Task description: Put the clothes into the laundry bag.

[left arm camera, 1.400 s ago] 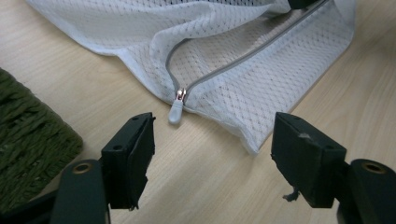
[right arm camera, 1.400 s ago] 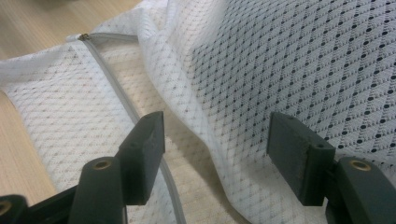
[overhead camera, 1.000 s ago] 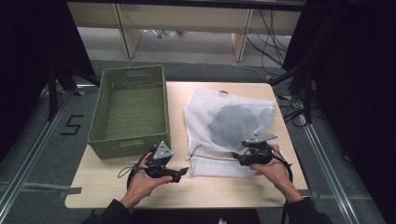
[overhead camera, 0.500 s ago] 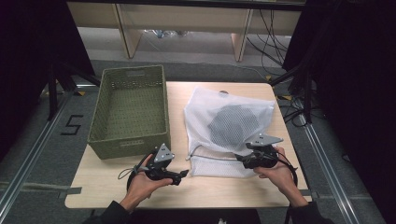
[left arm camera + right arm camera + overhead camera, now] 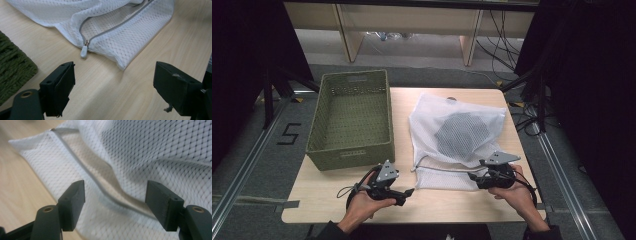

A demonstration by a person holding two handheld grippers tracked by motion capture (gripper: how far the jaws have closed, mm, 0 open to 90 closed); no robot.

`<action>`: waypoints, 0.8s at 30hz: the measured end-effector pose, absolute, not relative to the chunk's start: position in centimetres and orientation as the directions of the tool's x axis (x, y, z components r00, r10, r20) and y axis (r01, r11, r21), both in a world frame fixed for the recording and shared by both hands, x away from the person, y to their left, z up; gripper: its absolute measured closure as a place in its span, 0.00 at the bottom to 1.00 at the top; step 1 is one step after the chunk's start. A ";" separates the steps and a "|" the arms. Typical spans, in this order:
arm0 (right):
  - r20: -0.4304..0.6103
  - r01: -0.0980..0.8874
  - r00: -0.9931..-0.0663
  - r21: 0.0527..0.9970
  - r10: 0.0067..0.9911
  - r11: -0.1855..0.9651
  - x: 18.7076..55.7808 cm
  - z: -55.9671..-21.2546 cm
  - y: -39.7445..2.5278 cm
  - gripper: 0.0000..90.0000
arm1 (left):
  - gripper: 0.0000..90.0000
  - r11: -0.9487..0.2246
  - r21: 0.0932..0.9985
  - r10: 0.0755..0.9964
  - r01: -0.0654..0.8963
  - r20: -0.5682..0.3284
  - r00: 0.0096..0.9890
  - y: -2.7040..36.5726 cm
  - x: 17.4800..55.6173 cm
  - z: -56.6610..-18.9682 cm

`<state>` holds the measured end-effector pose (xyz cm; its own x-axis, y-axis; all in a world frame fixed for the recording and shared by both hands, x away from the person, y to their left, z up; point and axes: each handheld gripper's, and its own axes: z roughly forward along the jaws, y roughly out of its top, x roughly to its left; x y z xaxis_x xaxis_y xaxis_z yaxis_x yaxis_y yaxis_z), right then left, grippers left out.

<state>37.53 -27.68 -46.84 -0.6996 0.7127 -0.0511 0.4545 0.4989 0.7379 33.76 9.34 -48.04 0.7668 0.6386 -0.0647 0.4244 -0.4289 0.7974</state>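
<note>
Reaching for the white mesh laundry bag (image 5: 457,140) lying on the worktop (image 5: 337,200) right of the green basket (image 5: 349,120), we hold both tools spread apart and empty. We should bring the left tool (image 5: 113,82) forward onto the zipper pull (image 5: 84,51), and pinch the right tool (image 5: 115,195) on the mesh beside the grey zipper (image 5: 100,183) to steady it.

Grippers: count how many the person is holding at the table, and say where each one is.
2. The left gripper is near the front edge, below the basket; the right gripper is at the mesh bag's front right corner.
</note>
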 end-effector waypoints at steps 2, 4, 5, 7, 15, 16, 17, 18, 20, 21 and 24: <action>-0.054 0.459 -0.700 0.731 0.713 0.506 37.2 -46.9 -27.9 0.36 | 0.19 -0.446 0.787 0.638 0.426 -0.054 0.768 9.3 33.4 -48.1; -0.039 0.467 -0.707 0.725 0.706 0.507 36.7 -47.1 -28.1 0.36 | 0.19 -0.440 0.790 0.634 0.426 -0.062 0.771 8.9 33.0 -48.1; -0.040 0.467 -0.712 0.719 0.701 0.515 36.6 -47.1 -28.3 0.36 | 0.19 -0.434 0.793 0.629 0.427 -0.073 0.774 8.8 32.8 -48.1; -0.025 0.473 -0.716 0.717 0.697 0.512 36.0 -47.1 -28.5 0.36 | 0.19 -0.440 0.792 0.620 0.423 -0.073 0.781 8.5 32.5 -48.2; -0.029 0.465 -0.726 0.715 0.687 0.522 34.2 -47.0 -28.6 0.36 | 0.19 -0.466 0.784 0.604 0.409 -0.056 0.795 7.8 31.8 -48.1; -0.021 0.465 -0.735 0.711 0.677 0.527 34.1 -47.1 -28.6 0.36 | 0.19 -0.457 0.785 0.603 0.419 -0.073 0.794 7.7 31.8 -48.1; -0.023 0.466 -0.737 0.707 0.675 0.532 34.1 -47.1 -28.6 0.36 | 0.19 -0.459 0.786 0.610 0.414 -0.060 0.790 7.8 31.8 -48.2; -0.031 0.458 -0.741 0.707 0.671 0.539 34.2 -47.2 -28.6 0.36 | 0.19 -0.476 0.780 0.608 0.406 -0.041 0.793 7.9 32.0 -48.2; -0.040 0.463 -0.730 0.706 0.683 0.536 34.1 -47.1 -28.6 0.36 | 0.19 -0.464 0.781 0.609 0.418 -0.062 0.790 7.9 32.1 -48.3; -0.044 0.459 -0.731 0.707 0.681 0.539 34.2 -47.1 -28.6 0.36 | 0.19 -0.473 0.779 0.611 0.412 -0.047 0.790 7.9 32.2 -48.2; -0.048 0.463 -0.726 0.704 0.686 0.539 34.2 -47.2 -28.7 0.36 | 0.19 -0.468 0.781 0.616 0.413 -0.048 0.787 7.9 32.5 -48.3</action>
<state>34.22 -28.71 -47.16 -0.7256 0.6865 -0.0479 0.4631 0.5385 0.7039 32.54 7.90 -48.26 0.7865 0.6158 -0.0475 0.4133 -0.4676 0.7813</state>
